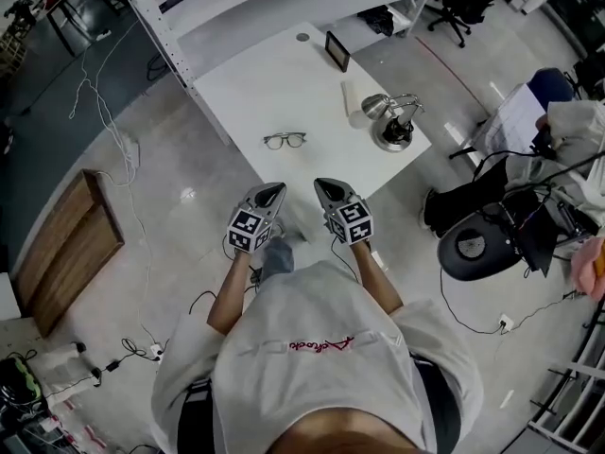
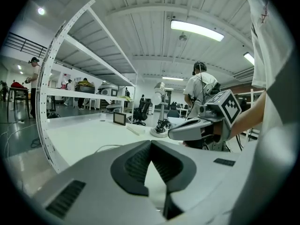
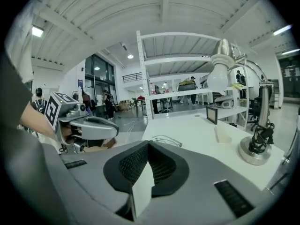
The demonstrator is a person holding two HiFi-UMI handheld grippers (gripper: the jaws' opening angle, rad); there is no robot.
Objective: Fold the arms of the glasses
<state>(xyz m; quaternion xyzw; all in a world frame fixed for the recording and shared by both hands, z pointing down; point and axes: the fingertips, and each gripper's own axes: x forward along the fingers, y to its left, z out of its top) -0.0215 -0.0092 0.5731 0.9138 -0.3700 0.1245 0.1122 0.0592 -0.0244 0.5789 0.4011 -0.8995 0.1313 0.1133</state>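
A pair of thin dark-framed glasses (image 1: 285, 140) lies with its arms unfolded on the white table (image 1: 255, 83), near the front edge. In the right gripper view the glasses (image 3: 166, 141) sit just beyond my jaws. Both grippers hover side by side in front of the table's near corner, short of the glasses and apart from them. My left gripper (image 1: 278, 188) has its jaws together with nothing between them, as its own view (image 2: 150, 143) shows. My right gripper (image 1: 319, 183) is shut and empty too (image 3: 148, 144).
A chrome desk lamp (image 1: 391, 121) stands at the table's right edge, with a white roll (image 1: 351, 97) and a small dark screen (image 1: 337, 50) behind it. A shelf rack (image 1: 161, 17) borders the table's far side. A wooden panel (image 1: 66, 244) lies on the floor to the left, and a chair base (image 1: 477, 244) is at the right.
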